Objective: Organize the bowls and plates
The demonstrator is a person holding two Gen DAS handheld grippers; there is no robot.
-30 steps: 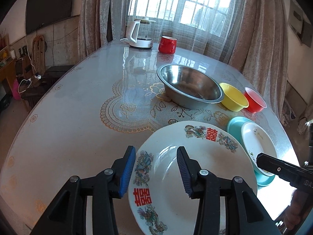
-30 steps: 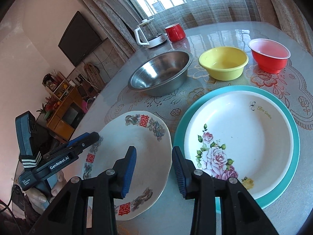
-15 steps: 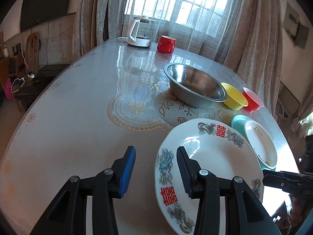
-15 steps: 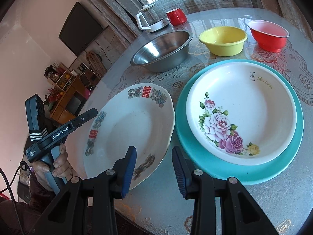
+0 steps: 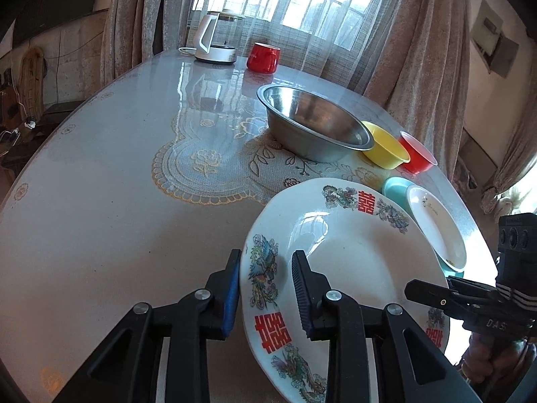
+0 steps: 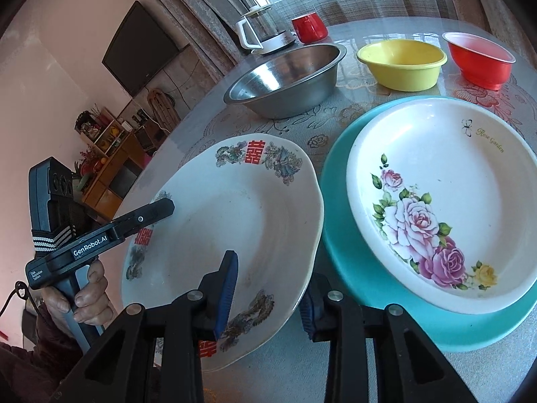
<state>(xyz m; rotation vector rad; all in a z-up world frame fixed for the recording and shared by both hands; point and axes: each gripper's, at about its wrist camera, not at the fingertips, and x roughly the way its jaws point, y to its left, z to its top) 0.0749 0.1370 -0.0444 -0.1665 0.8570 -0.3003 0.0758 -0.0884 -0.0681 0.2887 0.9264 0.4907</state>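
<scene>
On a glass-topped surface (image 5: 100,201) spread with lace, the left hand-held gripper (image 5: 266,288) straddles the left rim of a white dragon-and-phoenix plate (image 5: 349,262), one blue pad outside the rim and the other over the well; its jaws stand apart, and whether either pad actually touches the china cannot be told. The plate sits tilted, its near edge raised toward the cameras. From the opposite side, the right hand-held gripper (image 6: 268,288) brackets the same plate (image 6: 235,221) at its near right edge, one finger over the well and the other outside the rim, jaws likewise apart. Just beside the plate to the right lies a rose-patterned white plate (image 6: 446,201) nested in a teal plate (image 6: 339,255), the teal rim close against the dragon plate's edge. Behind them, from left to right, stand a stainless steel bowl (image 6: 285,80), a yellow bowl (image 6: 402,63) and a red bowl (image 6: 480,60). Farther back, near the curtained window, are a white kettle (image 5: 216,38) and a red mug (image 5: 263,57).
</scene>
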